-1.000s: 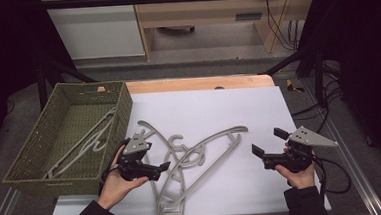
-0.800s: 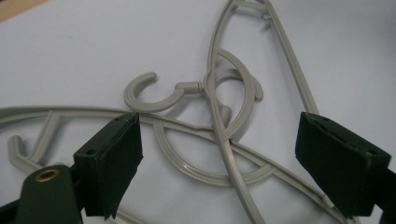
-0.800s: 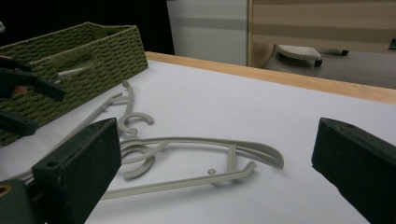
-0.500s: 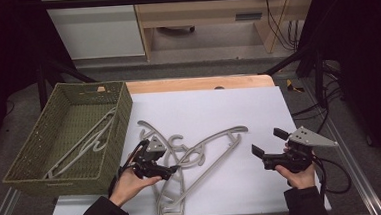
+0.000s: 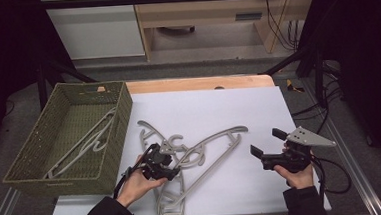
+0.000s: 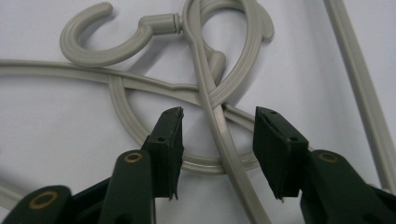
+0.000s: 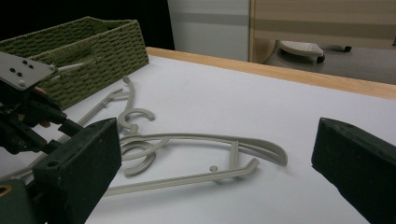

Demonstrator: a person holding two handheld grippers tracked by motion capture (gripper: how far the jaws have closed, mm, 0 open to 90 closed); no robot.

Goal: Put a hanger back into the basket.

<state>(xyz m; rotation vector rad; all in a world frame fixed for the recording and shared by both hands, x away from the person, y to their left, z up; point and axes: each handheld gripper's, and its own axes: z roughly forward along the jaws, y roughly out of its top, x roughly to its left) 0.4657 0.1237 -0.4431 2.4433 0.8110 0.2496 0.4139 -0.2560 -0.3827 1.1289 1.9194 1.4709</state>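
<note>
The left gripper (image 6: 218,154) is down over a tangle of grey plastic hangers (image 5: 196,154) on the white table (image 5: 219,111), its fingers (image 6: 168,149) half open and just now closing, with the thin arm of one hanger (image 6: 224,140) running up between them. In the left gripper view neither pad yet presses on that arm; a gap shows on both sides of it. Just beyond the fingertips a hook (image 6: 100,44) curls to the left, and several hanger arms cross beneath it in a loose knot.

From the high view, the left hand (image 5: 138,183) rests at the near left of the table, its gripper (image 5: 164,164) sitting on the middle of the pile. The hangers fan out from there, one long arm reaching toward the table's centre, another trailing toward the near edge.

The right gripper (image 5: 263,145) is held at the near right, well apart from the hangers, its fingers (image 7: 79,168) spread wide with nothing between them. The right hand (image 5: 295,173) grips it from below.

A green woven basket (image 5: 122,121) stands at the table's left edge, just beside the pile, with another grey hanger (image 5: 80,144) lying inside it.
</note>
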